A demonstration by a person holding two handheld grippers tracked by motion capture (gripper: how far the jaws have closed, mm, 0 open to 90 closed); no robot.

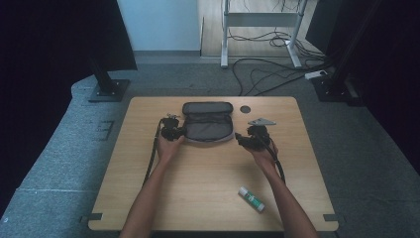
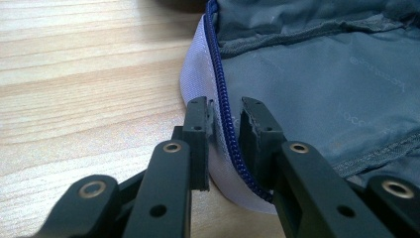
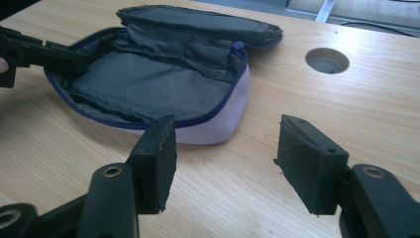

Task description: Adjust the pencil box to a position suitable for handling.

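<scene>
**One open pouch between my two grippers**

From the high view, I have one soft pouch (image 1: 208,124) lying unzipped at the far middle of the pale wooden table (image 1: 208,183), its lid flap folded back toward the far edge. My left gripper (image 1: 179,132) sits at the pouch's left edge, and my right gripper (image 1: 241,138) sits just off its right edge. One glue stick (image 1: 251,199), a white tube with a green label, lies near me on the right. One round hole (image 1: 245,109) is cut in the tabletop beyond the pouch.

In the left gripper view, my two black jaws are pinching the pouch's rim (image 2: 198,79): pale lilac woven fabric outside, a blue coil zipper (image 2: 225,106) running between the pads, grey lining inside.

In the right gripper view, my two jaws stand spread wide over bare wood, touching nothing. The pouch (image 3: 163,89) lies beyond them, rounded and slack, its grey lining wrinkled, with the left gripper's black arm reaching in at its far side.
</scene>
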